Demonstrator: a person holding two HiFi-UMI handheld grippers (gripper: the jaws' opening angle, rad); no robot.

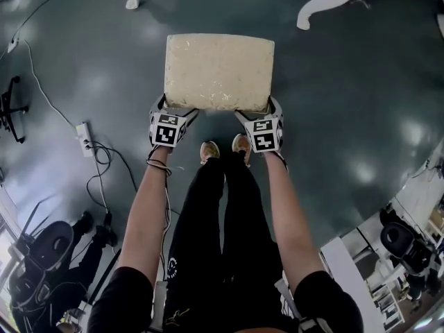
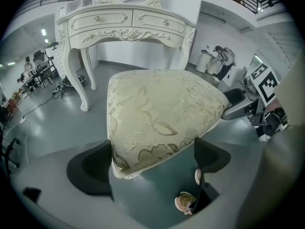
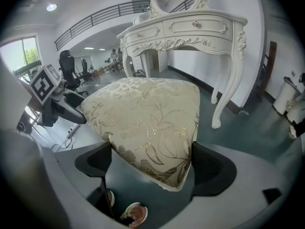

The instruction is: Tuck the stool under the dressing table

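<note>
In the head view the stool [image 1: 218, 71] is at upper centre, with the left gripper [image 1: 175, 111] and right gripper [image 1: 258, 113] clamped on its near corners. The left gripper view shows the dressing table [image 2: 126, 30] ahead, at top. The right gripper view shows the same, so this looks like mid-carry; next, steer the stool between the table legs.

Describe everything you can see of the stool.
The stool shows only its rectangular padded seat, cream fabric with a glittery gold leaf pattern; no legs are in view. It sits level over the dark floor, short of the white dressing table. The left tool and right tool each clamp a near corner.
</note>
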